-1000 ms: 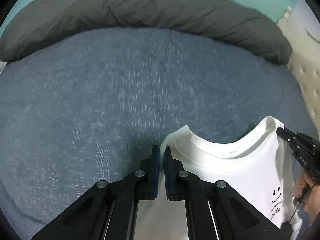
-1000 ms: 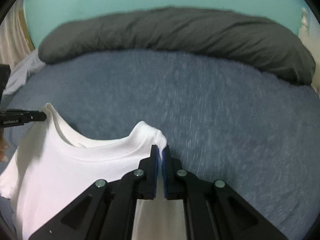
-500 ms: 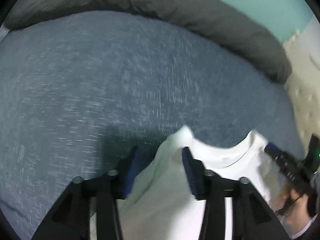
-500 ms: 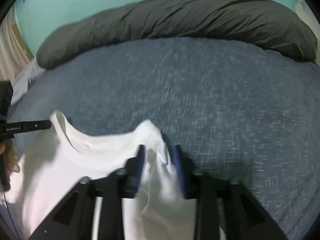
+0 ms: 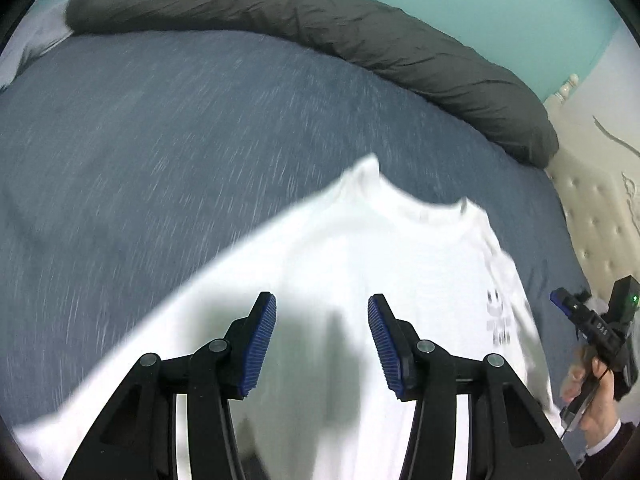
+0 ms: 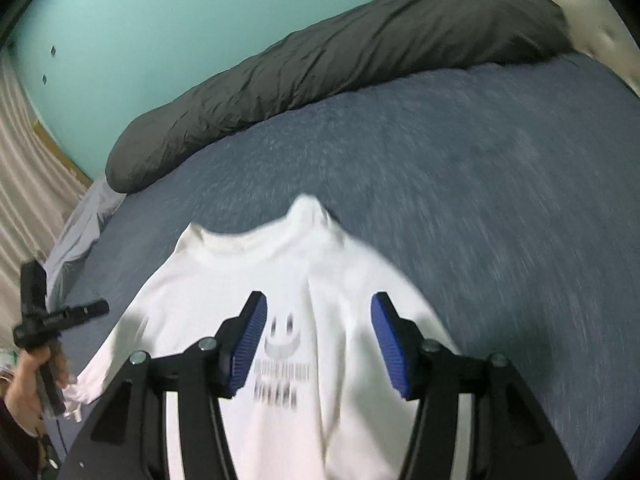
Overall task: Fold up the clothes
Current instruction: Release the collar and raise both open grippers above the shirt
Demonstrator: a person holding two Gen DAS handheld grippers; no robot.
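Shirt [image 5: 360,264] lies face up on the bed [image 5: 160,160], collar toward the dark duvet [image 5: 320,24], and neither tool holds it. Left gripper [image 5: 322,346] has its fingers spread with only cloth beneath them; the right gripper [image 6: 318,346] is widening its jaws, nothing pinched, above the smiley print [image 6: 282,340]. Risk, as I judge it: the shoulders look bunched near the collar, so a fold started now could set crooked. A careless pinch might also catch the bed cover with the cloth.
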